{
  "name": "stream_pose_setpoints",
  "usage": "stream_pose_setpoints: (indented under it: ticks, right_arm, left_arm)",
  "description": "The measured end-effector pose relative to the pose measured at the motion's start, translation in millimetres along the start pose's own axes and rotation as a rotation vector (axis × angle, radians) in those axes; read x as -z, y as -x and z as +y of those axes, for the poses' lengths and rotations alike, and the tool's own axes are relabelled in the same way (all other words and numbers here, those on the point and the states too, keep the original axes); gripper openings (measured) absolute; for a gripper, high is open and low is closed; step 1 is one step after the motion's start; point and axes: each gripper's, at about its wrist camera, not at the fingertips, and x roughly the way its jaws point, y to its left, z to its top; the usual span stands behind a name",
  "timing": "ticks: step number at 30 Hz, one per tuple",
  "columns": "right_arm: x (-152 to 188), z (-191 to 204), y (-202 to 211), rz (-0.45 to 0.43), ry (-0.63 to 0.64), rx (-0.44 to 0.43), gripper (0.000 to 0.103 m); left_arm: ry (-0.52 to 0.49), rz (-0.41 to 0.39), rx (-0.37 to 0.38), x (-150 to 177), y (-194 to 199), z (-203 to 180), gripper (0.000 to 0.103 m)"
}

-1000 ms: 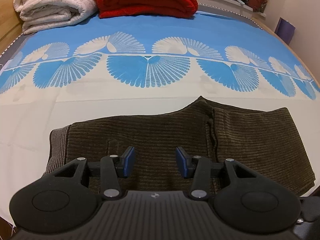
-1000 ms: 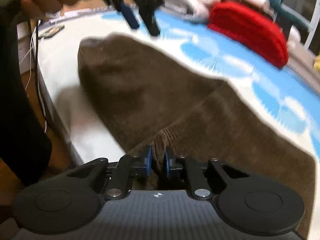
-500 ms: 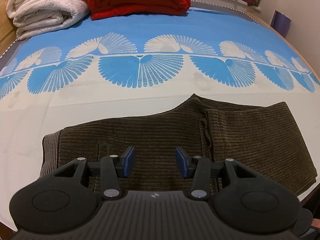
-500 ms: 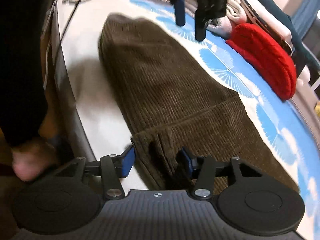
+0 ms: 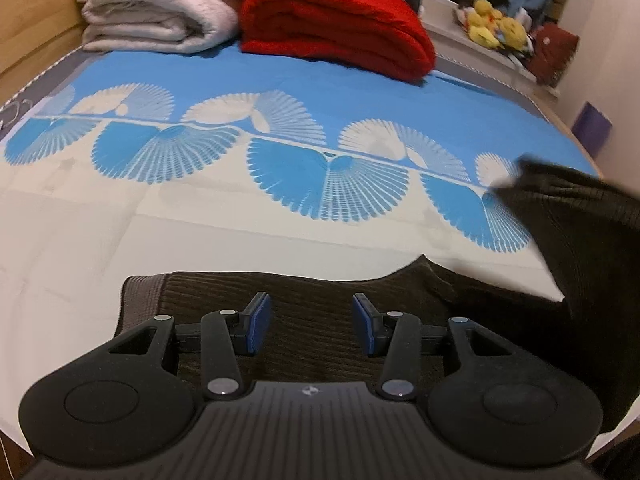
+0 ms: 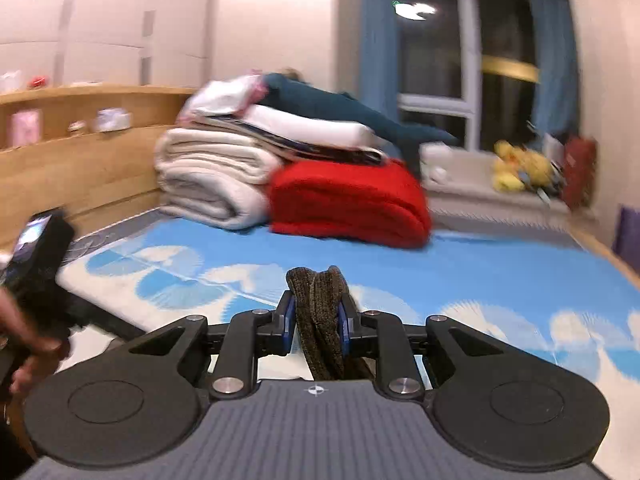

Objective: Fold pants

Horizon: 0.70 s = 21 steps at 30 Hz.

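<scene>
On the bed, from left to right, the white part of the bedspread gave way to the brown corduroy pants, which lay along the near edge with the ribbed waistband at the left end. Above that end hung the left gripper, its blue pads spread with nothing between them and no pad touching cloth. Farther right, the leg end of the pants rose off the bedspread as a dark, blurred flap at the frame's right edge. In the right wrist view that end was seen bunched between the pads of the right gripper, whose jaws had just been closing and now pinched the gathered fabric, which stood up above the pads and hung down behind them. At the far left of that view a hand held the other tool. Behind, against the headboard, lay a cream folded blanket, then a red folded blanket, and yellow soft toys on the sill at the far right.

Judged from this arrangement, the step in hand was the fold of the legs over toward the waistband: the leg end had been gripped and lifted but not yet laid down. The next move would call for carrying the pinched end leftward across the lying half, keeping the two layers together, and setting it down edge on edge with the waistband. The left gripper, being free, could steady the waistband or the crease while the cloth came over.
</scene>
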Motion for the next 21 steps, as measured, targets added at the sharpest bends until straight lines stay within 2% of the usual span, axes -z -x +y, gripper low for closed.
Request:
stream_pose_setpoints:
  ticks: [3,8,9,11,13,16,18,20,21]
  right_arm:
    - [39.5,42.3,-19.4,0.112,0.112,-0.068,0.023]
    - [151.7,82.5,-72.6,0.562,0.204,-0.185,0.024]
    - [157.4,85.5,-69.7,0.568,0.219,-0.190,0.024]
    - [146.9,86.6,-59.5,0.523,0.215,-0.171,0.024]
    - [125.5,79.8,-51.3,0.449,0.129,-0.173,0.024]
    - [111.8,67.0,-43.6,0.333,0.043,-0.119,0.027]
    - [127.2,58.6,-53.3,0.380,0.009,-0.088,0.028]
    - [161.5,60.9,-77.1,0.572,0.037,-0.094,0.026]
    - [169.9,60.9,-74.9,0.558,0.038,-0.096,0.026]
  left_arm:
    - [0.030,0.003,-0.003,0.0,2.5,12.8,0.050]
    - [0.102,0.018,-0.015,4.1,8.1,42.2,0.050]
    - [0.127,0.022,-0.014,5.3,9.1,51.6,0.050]
    - [0.194,0.035,-0.017,7.7,9.7,73.1,0.050]
    - [0.260,0.056,-0.023,11.2,8.6,95.5,0.051]
    - [0.388,0.097,-0.013,22.7,8.1,131.4,0.052]
    - [0.458,0.134,-0.002,34.3,6.9,151.4,0.052]
    - [0.512,0.173,0.012,48.4,5.2,167.2,0.052]
    - [0.534,0.193,0.019,55.6,4.3,174.5,0.053]
